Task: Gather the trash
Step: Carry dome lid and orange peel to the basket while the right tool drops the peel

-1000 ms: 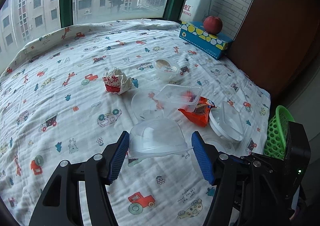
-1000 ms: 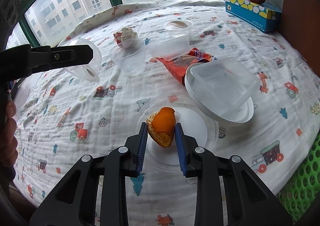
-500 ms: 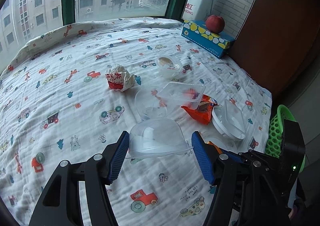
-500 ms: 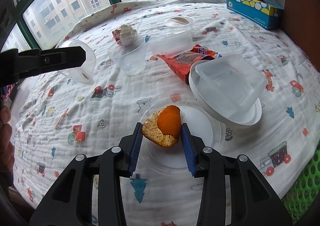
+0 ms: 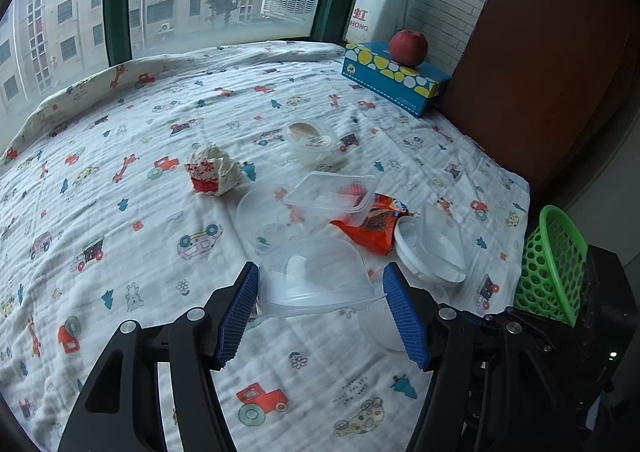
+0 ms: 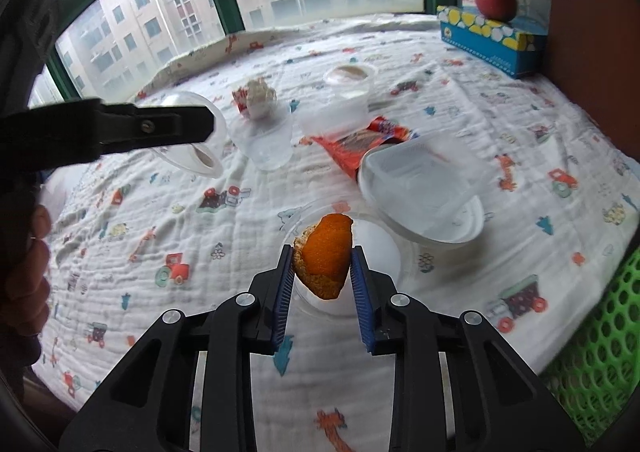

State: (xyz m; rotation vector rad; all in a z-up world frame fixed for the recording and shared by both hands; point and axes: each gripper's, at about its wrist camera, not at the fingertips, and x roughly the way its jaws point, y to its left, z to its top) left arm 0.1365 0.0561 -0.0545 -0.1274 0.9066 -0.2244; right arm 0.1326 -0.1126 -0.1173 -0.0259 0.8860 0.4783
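The orange peel (image 6: 325, 255) is pinched between the blue pads of the right gripper (image 6: 322, 277), held above a clear round lid (image 6: 384, 248) that lies flat on the printed cloth (image 6: 440, 100). Just right of the peel and a little farther off sits a white bowl (image 6: 452, 226) with a clear tub (image 6: 424, 168) resting in it.

The left gripper (image 5: 320, 302) is closed on a clear dome lid (image 5: 316, 276), its pads pressing the lid's two sides and holding it off the cloth. From the right wrist view this gripper reaches in from the left, with the person's hand (image 6: 28, 272) at the left edge.

Beyond the dome lid stands a clear cup (image 5: 266, 218), and touching it on the right a clear tray (image 5: 334, 194) lies tilted over a red wrapper (image 5: 370, 226). Farther left of the cup lies a crumpled paper ball (image 5: 214, 174), red and white. Farther still, a small lidded cup (image 5: 310, 138) stands alone.

At the far right corner a blue box (image 5: 394, 78) with yellow and white spots lies against the brown wall, with a red apple (image 5: 408, 47) on top. A green basket (image 5: 554, 268) stands past the right edge of the cloth, near the white bowl. Windows with green frames line the far side.
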